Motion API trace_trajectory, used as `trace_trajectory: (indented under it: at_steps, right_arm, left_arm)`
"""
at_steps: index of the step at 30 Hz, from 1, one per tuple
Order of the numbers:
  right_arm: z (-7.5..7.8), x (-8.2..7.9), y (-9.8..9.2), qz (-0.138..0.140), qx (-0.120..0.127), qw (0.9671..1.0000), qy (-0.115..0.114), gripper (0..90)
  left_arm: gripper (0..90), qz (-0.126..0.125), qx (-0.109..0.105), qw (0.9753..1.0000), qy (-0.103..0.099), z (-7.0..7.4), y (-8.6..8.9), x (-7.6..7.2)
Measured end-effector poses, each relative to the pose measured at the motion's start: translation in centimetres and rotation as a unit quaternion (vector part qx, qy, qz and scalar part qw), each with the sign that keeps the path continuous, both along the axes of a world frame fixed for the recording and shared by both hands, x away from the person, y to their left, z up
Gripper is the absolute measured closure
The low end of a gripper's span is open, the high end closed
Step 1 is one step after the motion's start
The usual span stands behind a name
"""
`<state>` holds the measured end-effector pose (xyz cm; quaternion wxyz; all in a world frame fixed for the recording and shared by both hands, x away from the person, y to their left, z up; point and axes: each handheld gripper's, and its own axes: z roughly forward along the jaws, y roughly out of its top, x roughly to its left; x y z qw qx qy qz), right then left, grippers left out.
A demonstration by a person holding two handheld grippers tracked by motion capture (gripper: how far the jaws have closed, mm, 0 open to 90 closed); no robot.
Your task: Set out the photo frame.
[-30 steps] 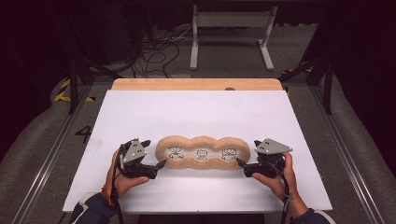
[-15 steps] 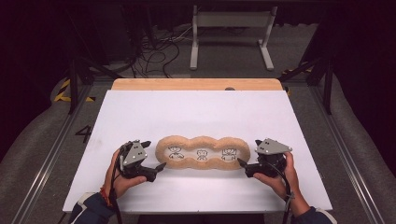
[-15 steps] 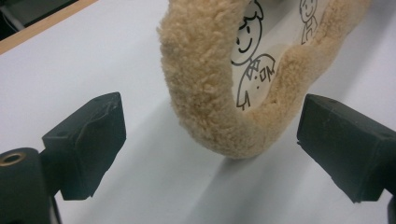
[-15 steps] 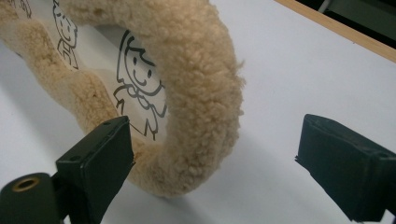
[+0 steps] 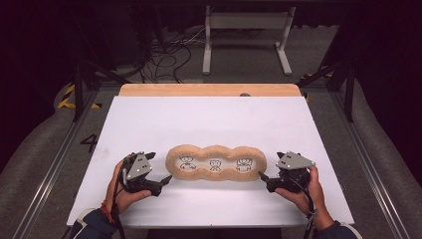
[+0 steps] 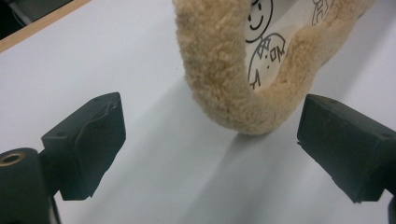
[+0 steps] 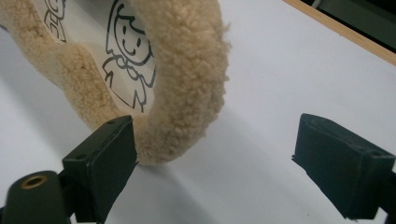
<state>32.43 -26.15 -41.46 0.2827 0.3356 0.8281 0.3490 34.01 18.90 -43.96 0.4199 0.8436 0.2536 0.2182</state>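
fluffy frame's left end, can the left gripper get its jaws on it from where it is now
Probably yes. The left gripper sits just off the near-left end of the fluffy frame with its jaws open, and in the left gripper view the tan rim lies ahead between them, with bare white table in between.

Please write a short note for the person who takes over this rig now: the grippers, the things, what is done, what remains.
Left gripper: open, at the left end of the fluffy tan frame, not gripping it.
Right gripper: open, at the frame's right end, one jaw close against the fleece.
The frame lies flat on the white table, three cartoon drawings inside.
Done: both grippers lined up.
Left: probably close on both ends and lift.
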Motion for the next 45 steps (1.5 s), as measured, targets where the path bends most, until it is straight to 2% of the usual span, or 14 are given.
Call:
trace_trajectory:
  at_steps: [11, 17, 20, 38, 41, 44, 45]
  right_arm:
    - [-0.7, -0.8, -2.0, -0.009, 0.004, 0.9999, 0.007, 11.9]
    - [-1.0, -1.5, -3.5, -0.020, 0.023, 0.9995, -0.004, 12.3]
    - [-1.2, -1.7, -3.9, -0.026, 0.022, 0.9994, -0.005, 12.2]
    - [-2.2, -2.8, -5.9, -0.052, 0.027, 0.9982, -0.015, 11.9]
    - [-2.5, -3.1, -6.4, -0.057, 0.041, 0.9974, -0.015, 11.7]
    - [-2.7, -3.2, -6.6, -0.061, 0.039, 0.9973, -0.015, 11.2]
    - [-2.8, -3.3, -6.9, -0.064, 0.046, 0.9967, -0.015, 11.2]
  left_arm:
    - [8.3, 0.005, -0.001, 1.0000, 0.001, -0.5, 1.3, -0.4]
    - [8.3, 0.006, -0.001, 1.0000, -0.002, -0.7, 2.0, -0.7]
    - [7.9, 0.010, -0.006, 0.9999, -0.002, -0.7, 2.5, -0.9]
    - [7.4, 0.029, -0.014, 0.9994, 0.011, -1.5, 5.7, -1.8]
    - [7.3, 0.033, -0.020, 0.9992, 0.013, -1.6, 6.1, -2.0]
    - [7.0, 0.036, -0.026, 0.9989, 0.016, -1.8, 6.6, -2.2]
    - [6.9, 0.038, -0.027, 0.9988, 0.018, -1.9, 7.0, -2.3]
